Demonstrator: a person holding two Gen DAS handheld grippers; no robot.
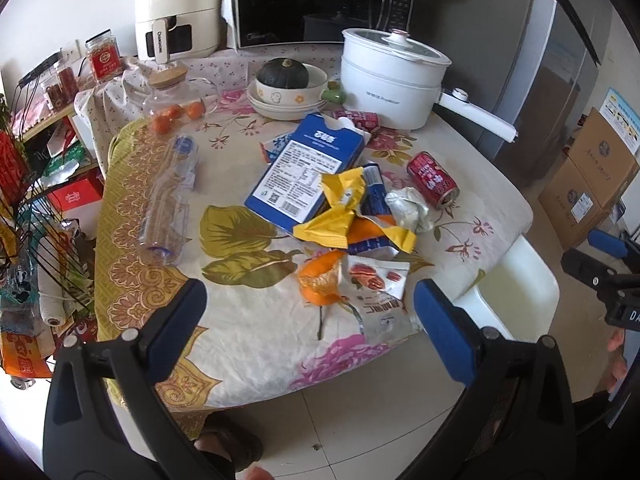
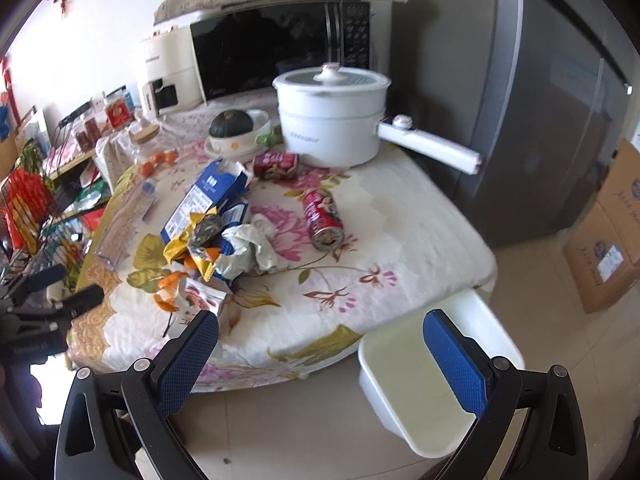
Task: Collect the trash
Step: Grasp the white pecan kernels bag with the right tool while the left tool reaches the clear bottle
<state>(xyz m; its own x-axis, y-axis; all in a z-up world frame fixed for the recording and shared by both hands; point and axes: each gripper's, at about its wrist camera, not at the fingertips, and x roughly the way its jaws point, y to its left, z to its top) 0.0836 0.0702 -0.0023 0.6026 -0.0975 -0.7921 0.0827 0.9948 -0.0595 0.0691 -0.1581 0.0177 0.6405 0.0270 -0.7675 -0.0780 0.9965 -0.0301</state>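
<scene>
The trash lies in a heap at the middle of the flowered table (image 1: 248, 332): a blue carton (image 1: 304, 172), yellow wrappers (image 1: 340, 216), crumpled paper (image 1: 412, 208), orange peel (image 1: 320, 280) and a nut packet (image 1: 376, 280). A red can (image 1: 432, 178) lies on its side at 3 o'clock of the heap, an empty plastic bottle (image 1: 172, 200) at 9 o'clock. A white bin (image 2: 420, 384) stands on the floor at the table's edge. The left gripper (image 1: 310, 312) and right gripper (image 2: 320, 344) hover with fingers spread, holding nothing
</scene>
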